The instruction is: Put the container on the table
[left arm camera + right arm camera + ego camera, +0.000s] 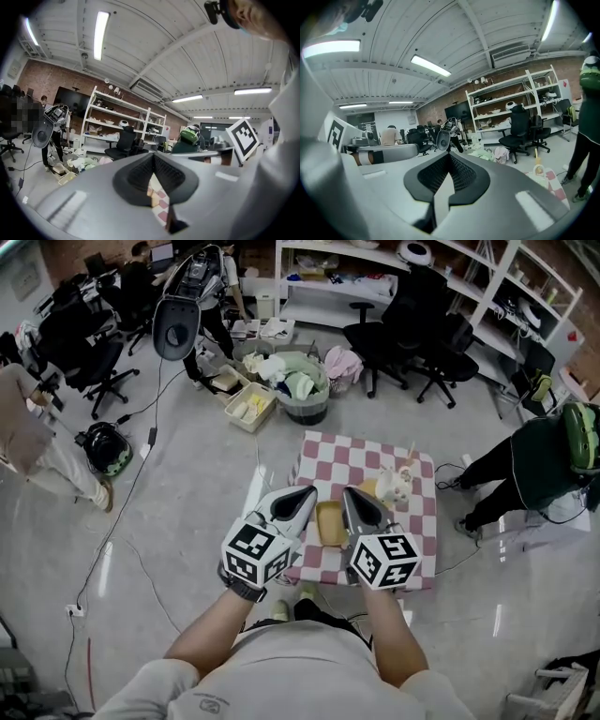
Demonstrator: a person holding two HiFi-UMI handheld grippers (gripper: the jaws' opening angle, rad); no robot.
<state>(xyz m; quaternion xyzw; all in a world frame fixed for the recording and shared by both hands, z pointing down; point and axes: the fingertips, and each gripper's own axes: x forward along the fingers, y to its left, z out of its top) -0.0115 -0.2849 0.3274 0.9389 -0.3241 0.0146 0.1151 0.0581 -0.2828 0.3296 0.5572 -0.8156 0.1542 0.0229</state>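
I am holding the left gripper [307,494] and right gripper [349,495] pressed together, empty; the container [330,523] is lying between them, long axis pointing away from me.

No legible text, numbers or brand names anywhere. The left cube [255,554] and right cube [384,561] carry only black-and-white square marker patterns, no letters or digits. There's a small emblem [211,701] on the shirt front, too small to read. Shelf items and floor bins at the far side are too small to show any label.
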